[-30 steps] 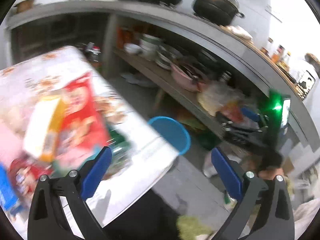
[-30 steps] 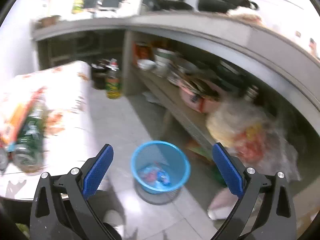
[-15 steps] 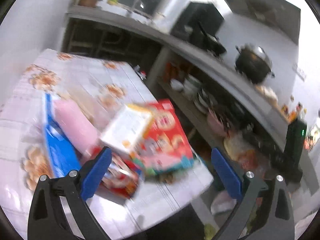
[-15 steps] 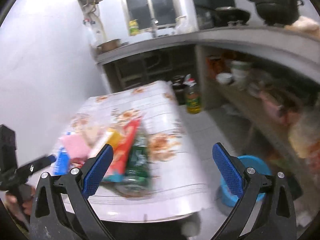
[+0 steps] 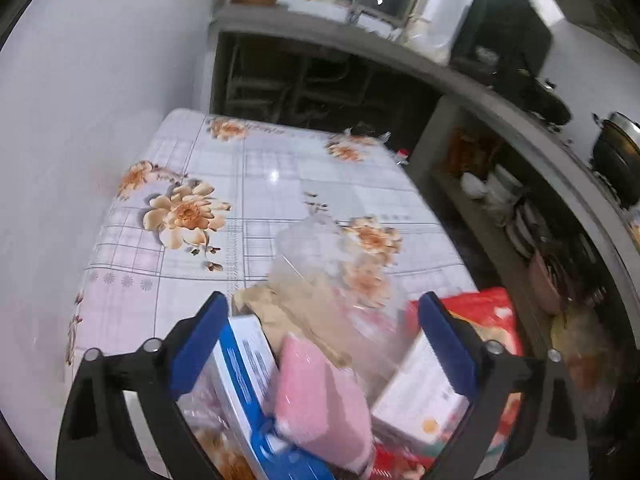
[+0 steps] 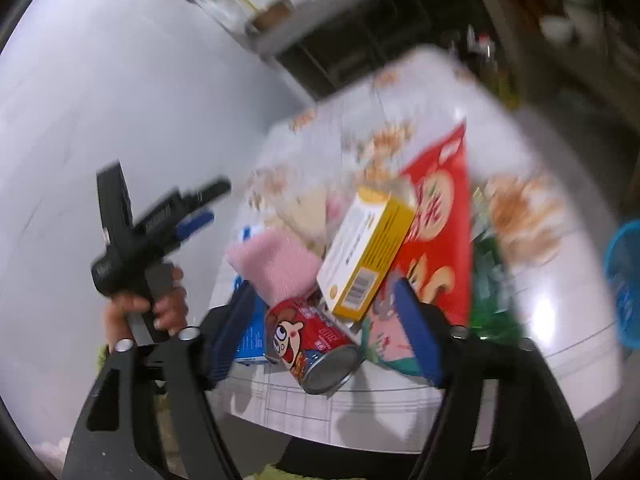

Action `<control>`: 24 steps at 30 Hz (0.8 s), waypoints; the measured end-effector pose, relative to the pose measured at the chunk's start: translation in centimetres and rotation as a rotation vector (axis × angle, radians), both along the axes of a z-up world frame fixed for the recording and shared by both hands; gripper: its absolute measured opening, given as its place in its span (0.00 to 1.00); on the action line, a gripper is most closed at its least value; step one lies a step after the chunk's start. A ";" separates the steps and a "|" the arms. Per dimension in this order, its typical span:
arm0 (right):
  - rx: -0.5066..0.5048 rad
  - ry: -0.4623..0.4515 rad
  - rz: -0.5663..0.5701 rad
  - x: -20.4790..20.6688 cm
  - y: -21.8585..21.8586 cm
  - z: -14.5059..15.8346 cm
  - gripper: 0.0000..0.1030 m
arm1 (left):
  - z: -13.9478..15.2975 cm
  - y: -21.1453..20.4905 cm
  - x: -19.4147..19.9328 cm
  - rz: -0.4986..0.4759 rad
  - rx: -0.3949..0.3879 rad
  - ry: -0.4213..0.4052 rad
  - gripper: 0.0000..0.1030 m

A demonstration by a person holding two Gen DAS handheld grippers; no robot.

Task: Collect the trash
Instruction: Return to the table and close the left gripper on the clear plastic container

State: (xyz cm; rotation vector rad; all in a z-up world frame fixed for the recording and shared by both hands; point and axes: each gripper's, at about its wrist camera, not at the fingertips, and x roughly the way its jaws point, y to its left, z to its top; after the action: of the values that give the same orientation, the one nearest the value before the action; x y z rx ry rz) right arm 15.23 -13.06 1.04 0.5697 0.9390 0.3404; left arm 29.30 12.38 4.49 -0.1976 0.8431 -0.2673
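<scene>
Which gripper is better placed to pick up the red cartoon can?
Right. The right gripper brackets the can at the table edge; its fingers have just been closing. The left gripper frames the pink pack.

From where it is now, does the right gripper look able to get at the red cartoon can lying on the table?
Probably yes. The right gripper frames the red can, whose metal end faces the camera at the table's near edge. Its jaws, just closing, do not yet press on it. The yellow box sits behind, not in front.
</scene>
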 end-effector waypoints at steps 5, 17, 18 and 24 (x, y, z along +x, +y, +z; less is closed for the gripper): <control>-0.020 0.036 -0.010 1.8 1.0 -0.1 0.58 | -2.2 0.4 4.1 0.016 0.008 0.086 0.83; -0.062 0.141 -0.049 3.6 2.8 -1.7 0.58 | -7.1 1.2 9.7 0.040 0.011 0.268 0.51; -0.067 0.154 -0.061 3.8 2.9 -1.8 0.58 | -7.2 1.4 9.8 0.038 -0.002 0.275 0.46; -0.085 0.203 -0.085 4.7 3.2 -2.5 0.64 | -8.1 2.3 9.8 0.034 -0.058 0.293 0.24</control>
State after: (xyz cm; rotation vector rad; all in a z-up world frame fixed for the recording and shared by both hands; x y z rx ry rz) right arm 19.90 -9.91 -1.50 0.5720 1.1153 0.1672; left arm 39.10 14.64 -3.65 -0.3101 1.1221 -0.2337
